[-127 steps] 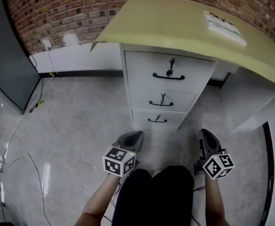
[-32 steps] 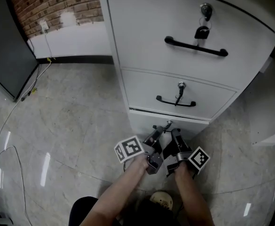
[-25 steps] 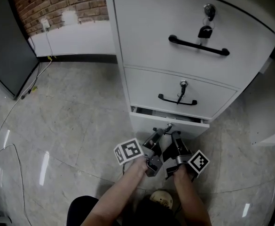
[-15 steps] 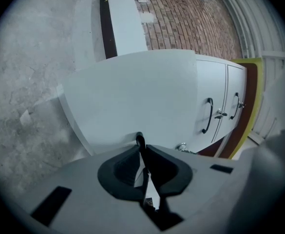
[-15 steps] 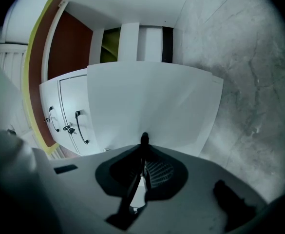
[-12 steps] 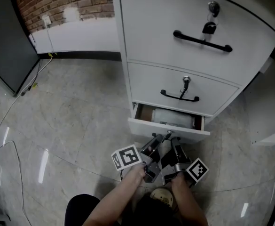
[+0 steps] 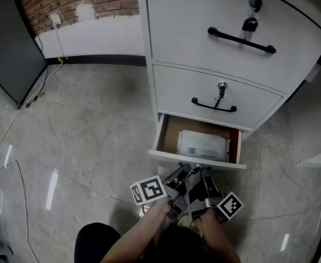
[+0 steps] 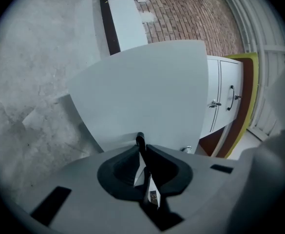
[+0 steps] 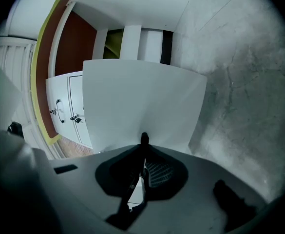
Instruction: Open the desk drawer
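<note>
Bottom drawer [image 7: 165, 155] open, white packet [image 7: 202, 144] inside. Left gripper [image 7: 180, 176], right gripper [image 7: 202, 177] side by side at drawer front, both jaws clamped on thin black handle [image 8: 140, 139].

Right gripper [image 9: 143, 149] tight on drawer handle [image 9: 144, 138]

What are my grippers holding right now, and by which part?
The bottom drawer, by its handle: left gripper and right gripper are each shut on the thin black bar, side by side near its middle.
</note>
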`<action>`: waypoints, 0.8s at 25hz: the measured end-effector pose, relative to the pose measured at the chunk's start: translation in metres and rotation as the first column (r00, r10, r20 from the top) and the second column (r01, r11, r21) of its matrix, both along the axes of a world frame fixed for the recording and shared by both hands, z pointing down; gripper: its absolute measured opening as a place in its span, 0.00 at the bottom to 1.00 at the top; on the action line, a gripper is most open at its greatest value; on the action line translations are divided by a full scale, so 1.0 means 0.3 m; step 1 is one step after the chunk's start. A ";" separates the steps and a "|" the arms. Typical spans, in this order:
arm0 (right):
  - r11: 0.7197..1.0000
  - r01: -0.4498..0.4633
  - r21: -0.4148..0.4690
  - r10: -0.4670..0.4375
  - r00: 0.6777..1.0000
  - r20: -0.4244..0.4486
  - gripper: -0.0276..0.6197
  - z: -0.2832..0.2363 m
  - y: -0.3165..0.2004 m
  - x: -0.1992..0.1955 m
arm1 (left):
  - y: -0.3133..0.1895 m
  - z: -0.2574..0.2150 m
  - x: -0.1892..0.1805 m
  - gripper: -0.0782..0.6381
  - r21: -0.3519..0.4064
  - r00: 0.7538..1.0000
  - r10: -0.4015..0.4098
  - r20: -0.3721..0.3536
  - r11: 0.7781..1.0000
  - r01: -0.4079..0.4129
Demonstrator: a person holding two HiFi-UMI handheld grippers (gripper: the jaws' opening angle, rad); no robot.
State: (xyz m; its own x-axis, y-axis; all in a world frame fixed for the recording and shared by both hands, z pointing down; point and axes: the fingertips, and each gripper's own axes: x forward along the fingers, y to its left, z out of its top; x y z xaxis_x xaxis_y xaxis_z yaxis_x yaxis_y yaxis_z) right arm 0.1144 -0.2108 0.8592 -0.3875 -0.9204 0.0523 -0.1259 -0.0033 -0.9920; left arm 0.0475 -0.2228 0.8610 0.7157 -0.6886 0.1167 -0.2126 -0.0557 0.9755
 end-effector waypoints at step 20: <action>0.996 0.080 -0.045 -0.091 0.931 -0.354 0.24 -0.015 0.080 0.008 | 0.131 0.033 -0.058 0.30 -0.042 0.933 0.177 0.314 0.984 -0.172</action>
State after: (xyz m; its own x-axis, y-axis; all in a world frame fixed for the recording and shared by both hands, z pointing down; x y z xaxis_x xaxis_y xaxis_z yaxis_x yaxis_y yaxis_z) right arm 0.1170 -0.1869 0.8547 -0.4158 -0.8805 0.2275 -0.4710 -0.0055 -0.8821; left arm 0.0300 -0.1835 0.8708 0.7495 -0.5531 0.3638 -0.4970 -0.1071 0.8611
